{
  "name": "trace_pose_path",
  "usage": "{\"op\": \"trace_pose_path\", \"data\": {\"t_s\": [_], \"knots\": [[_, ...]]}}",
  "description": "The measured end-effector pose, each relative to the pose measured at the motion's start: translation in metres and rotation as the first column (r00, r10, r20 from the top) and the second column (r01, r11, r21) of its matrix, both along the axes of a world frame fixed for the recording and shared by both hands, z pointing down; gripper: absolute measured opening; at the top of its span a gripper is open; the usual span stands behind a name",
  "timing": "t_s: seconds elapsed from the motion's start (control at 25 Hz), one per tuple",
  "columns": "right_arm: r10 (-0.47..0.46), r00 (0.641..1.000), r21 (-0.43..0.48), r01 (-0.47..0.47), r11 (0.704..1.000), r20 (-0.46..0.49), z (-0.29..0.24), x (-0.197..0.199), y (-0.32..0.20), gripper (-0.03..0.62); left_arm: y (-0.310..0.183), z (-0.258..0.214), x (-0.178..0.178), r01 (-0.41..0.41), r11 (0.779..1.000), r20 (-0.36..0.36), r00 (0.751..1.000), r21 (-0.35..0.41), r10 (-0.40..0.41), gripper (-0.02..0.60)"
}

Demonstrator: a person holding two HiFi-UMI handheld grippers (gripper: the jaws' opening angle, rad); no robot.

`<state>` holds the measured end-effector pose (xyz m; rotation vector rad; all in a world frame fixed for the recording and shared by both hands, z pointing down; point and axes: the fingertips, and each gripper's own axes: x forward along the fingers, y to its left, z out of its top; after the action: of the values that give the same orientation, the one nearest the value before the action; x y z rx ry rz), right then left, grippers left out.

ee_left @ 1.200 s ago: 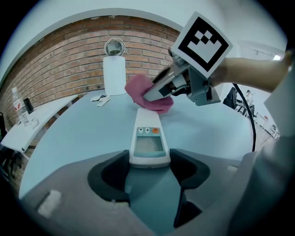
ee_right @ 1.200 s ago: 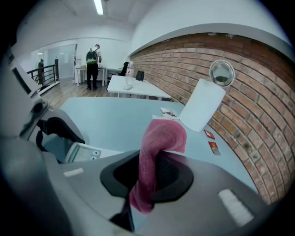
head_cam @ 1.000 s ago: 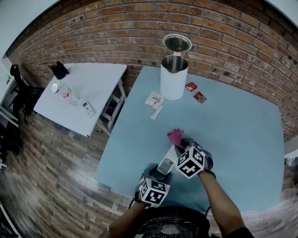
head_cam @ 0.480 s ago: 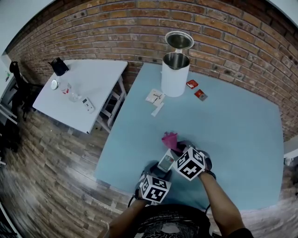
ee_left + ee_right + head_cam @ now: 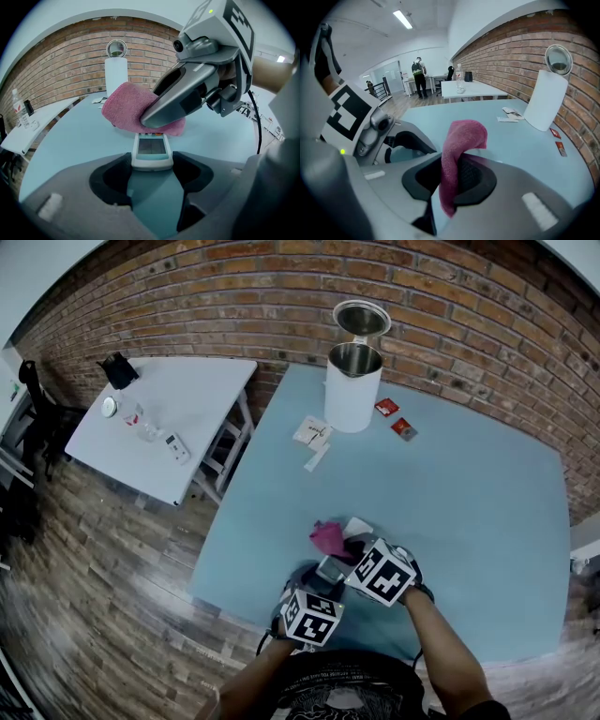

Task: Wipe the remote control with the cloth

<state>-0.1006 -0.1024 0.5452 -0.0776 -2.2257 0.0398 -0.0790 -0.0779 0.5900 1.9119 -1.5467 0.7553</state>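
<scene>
Two grippers low at the near edge of the blue bench [image 5: 469, 512], both loaded.

Left gripper [image 5: 322, 582]: fingers closed on the near end of the remote control [image 5: 151, 149]. The remote lies flat on the bench, screen up, pointing away from the person. No visible shift of this gripper over the last second.

Right gripper [image 5: 349, 547]: fingers pinched on the pink cloth [image 5: 459, 140]. A fold stands up above them and a tail hangs below.

Change vs 1 s ago: the cloth [image 5: 326, 537] was bunched at the far end of the remote; it has since slid back along the body toward the left gripper. It now covers the middle, button section. The screen end [image 5: 330, 568] shows on the near side, and a white tip that looks like the far end shows beyond. In the left gripper view the cloth touches the remote just past the screen, with the right gripper's fingers [image 5: 164, 110] pressing on top of it.

Rest unchanged: white canister [image 5: 352, 390] with its lid up at the far bench edge, papers [image 5: 312, 435] and two red packets [image 5: 394, 420] near it.
</scene>
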Motion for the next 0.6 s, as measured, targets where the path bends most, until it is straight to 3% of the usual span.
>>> {"op": "trace_pose_path", "data": {"t_s": [0.2, 0.6], "knots": [[0.035, 0.999, -0.091, -0.034, 0.995, 0.018, -0.006, -0.002, 0.004, 0.067, 0.000, 0.000, 0.000, 0.000, 1.000, 0.001, 1.000, -0.001, 0.000, 0.285], [-0.011, 1.000, -0.262, 0.016, 0.965, 0.021, -0.011, -0.007, 0.033, 0.067, 0.000, -0.001, 0.001, -0.001, 1.000, 0.002, 1.000, 0.002, 0.001, 0.285]]}}
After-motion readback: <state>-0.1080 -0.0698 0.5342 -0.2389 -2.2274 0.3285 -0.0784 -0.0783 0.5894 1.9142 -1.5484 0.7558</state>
